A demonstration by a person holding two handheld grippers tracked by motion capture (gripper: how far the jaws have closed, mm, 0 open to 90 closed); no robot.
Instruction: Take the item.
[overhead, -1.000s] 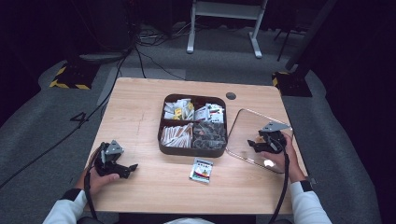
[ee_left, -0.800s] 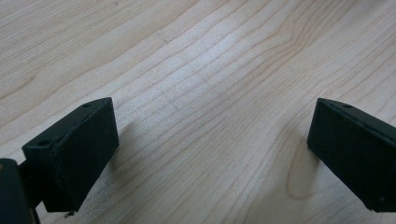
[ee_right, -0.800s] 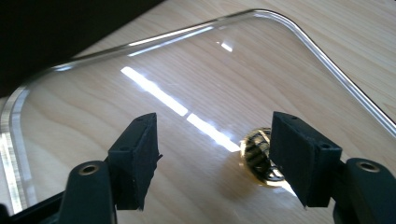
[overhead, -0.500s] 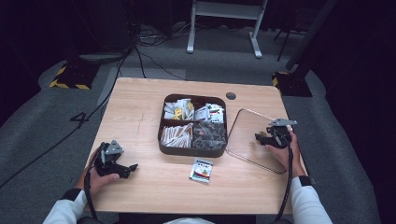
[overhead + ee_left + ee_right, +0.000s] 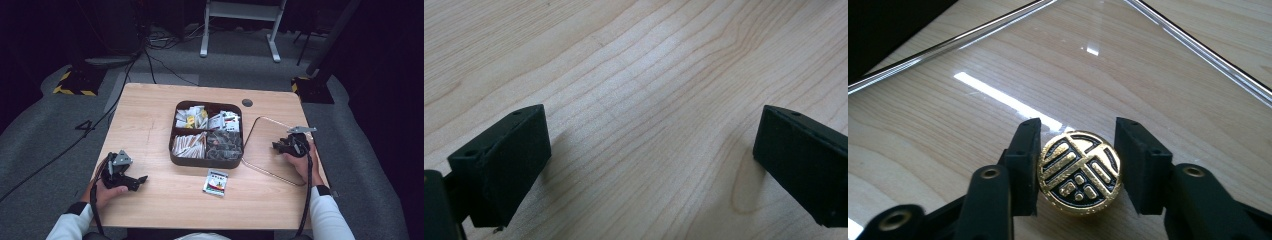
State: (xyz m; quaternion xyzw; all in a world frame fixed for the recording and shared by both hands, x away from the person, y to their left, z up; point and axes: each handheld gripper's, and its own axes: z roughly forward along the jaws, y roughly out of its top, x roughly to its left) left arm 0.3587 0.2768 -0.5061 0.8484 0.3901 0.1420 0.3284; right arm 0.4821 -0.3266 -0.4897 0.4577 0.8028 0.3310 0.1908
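Observation:
A clear glass lid (image 5: 265, 145) with a metal rim lies flat on the table's right side, next to the dark compartment box (image 5: 206, 163). Its round gold-and-black knob (image 5: 1079, 172) sits between the jaws of my right gripper (image 5: 1078, 165), whose jaws have just been closing; both pads touch the knob's sides. In the high view the right gripper (image 5: 281, 146) rests over the lid's right part. My left gripper (image 5: 140, 181) lies low at the table's front left, wide open over bare wood (image 5: 649, 165), with nothing between its jaws.
The box holds several sachets and packets in its compartments. One small packet (image 5: 216, 181) lies loose on the wooden table (image 5: 150, 115) in front of the box. A round cable hole (image 5: 247, 103) is behind the box. Dark floor, cables and a stand surround the table.
My right hand has shifted right and lower over the lid, and the lid now lies flat without its earlier glare. The left gripper has stayed put.

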